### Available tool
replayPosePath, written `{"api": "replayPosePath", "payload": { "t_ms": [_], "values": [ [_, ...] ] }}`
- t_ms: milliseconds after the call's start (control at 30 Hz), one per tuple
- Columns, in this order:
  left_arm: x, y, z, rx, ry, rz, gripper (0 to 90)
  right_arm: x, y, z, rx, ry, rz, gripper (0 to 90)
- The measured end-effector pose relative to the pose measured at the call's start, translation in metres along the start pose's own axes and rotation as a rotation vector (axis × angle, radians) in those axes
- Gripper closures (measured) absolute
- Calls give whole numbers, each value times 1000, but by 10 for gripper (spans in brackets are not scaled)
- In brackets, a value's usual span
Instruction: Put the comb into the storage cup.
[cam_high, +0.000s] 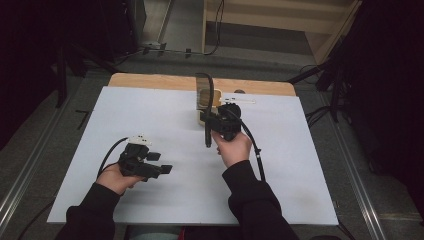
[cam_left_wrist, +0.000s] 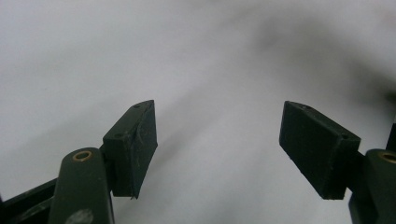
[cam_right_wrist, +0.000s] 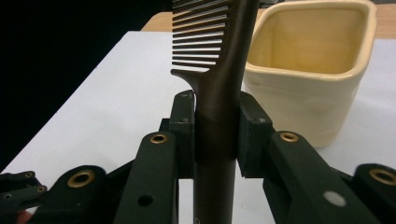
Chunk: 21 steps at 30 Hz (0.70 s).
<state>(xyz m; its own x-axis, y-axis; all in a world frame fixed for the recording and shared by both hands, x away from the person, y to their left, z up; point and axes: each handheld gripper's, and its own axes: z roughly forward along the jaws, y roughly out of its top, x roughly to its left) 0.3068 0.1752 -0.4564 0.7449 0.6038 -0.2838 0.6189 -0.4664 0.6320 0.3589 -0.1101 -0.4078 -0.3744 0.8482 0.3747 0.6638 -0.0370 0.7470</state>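
The right claw (cam_right_wrist: 217, 135) is clamped on the handle of a dark brown comb (cam_right_wrist: 219, 79), its two pads pressing the handle from either side just below where the teeth begin. In the right gripper view the comb stands upright between the jaws, teeth pointing to the left of that view, and the handle runs down out of the bottom edge. Right behind it sits a cream square cup (cam_right_wrist: 308, 70) (glazed ceramic, by the look of it), open at the top and resting on the white surface (cam_right_wrist: 102, 102); whether the comb touches the cup's wall cannot be told from this angle.

From the high view, the right claw (cam_high: 210, 116) is near the far middle of the surface (cam_high: 150, 115), with the comb (cam_high: 205, 89) rising above it and the cup (cam_high: 201, 117) just beside it, mostly hidden by the gripper and the comb.

The left claw (cam_high: 162, 162) is well apart from all this, low over the near left part of the surface. Its jaws stand wide with nothing between them; the left gripper view shows the two black pads (cam_left_wrist: 137, 147) spread over bare white surface (cam_left_wrist: 93, 56).
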Motion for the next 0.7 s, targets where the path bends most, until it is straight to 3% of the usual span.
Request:
{"api": "replayPosePath", "payload": {
  "t_ms": [700],
  "values": [
    [2, -5, -3, 18, -1, 5, 285, -6, 19, 1, -34, -16, 20, 701]
  ]
}}
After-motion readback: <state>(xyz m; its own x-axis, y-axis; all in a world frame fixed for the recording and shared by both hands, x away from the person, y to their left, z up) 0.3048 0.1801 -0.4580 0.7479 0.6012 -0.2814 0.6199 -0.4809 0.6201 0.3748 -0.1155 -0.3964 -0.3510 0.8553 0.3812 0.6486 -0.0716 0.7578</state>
